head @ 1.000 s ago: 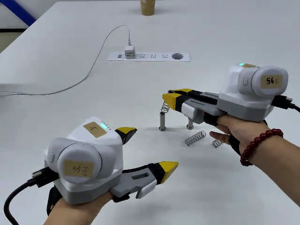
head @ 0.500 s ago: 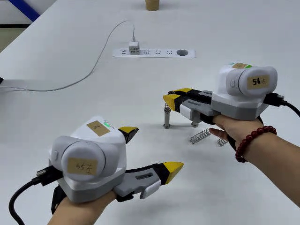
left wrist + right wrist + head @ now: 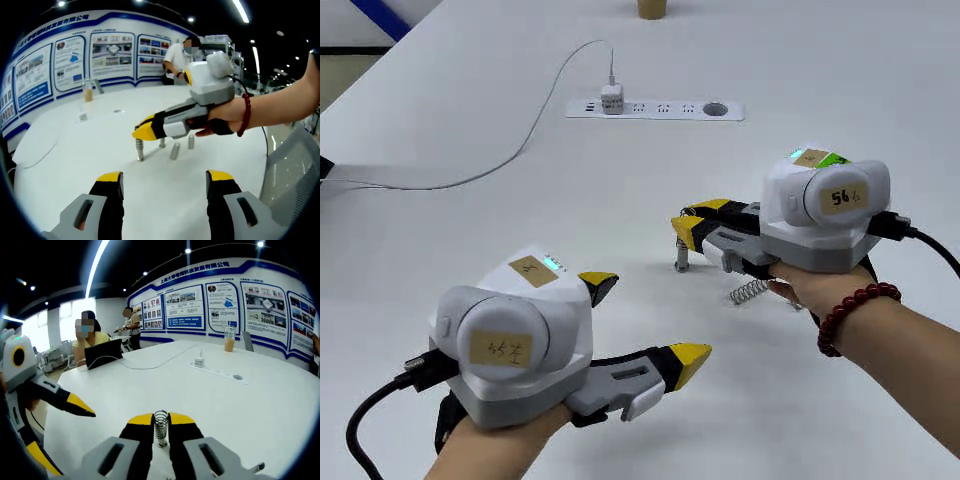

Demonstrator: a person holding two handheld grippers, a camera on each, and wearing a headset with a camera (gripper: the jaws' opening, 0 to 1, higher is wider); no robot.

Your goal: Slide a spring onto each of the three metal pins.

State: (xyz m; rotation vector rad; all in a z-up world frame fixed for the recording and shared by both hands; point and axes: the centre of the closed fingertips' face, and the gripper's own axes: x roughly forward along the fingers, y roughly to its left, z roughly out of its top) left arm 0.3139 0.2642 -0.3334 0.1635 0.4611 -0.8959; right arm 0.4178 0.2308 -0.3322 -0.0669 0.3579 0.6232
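Right gripper view: right tool (image 3: 161,421) clamped on coiled wire spring (image 3: 160,427); left tool (image 3: 165,176) jaws apart

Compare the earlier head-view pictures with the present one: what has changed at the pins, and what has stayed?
The right gripper, shut on a spring, has come down over the front pin, so less of the pin shows below its jaws; the spring seems partly slid on. Nothing was let go. The left gripper stays open and apart; a loose spring still lies on the table.
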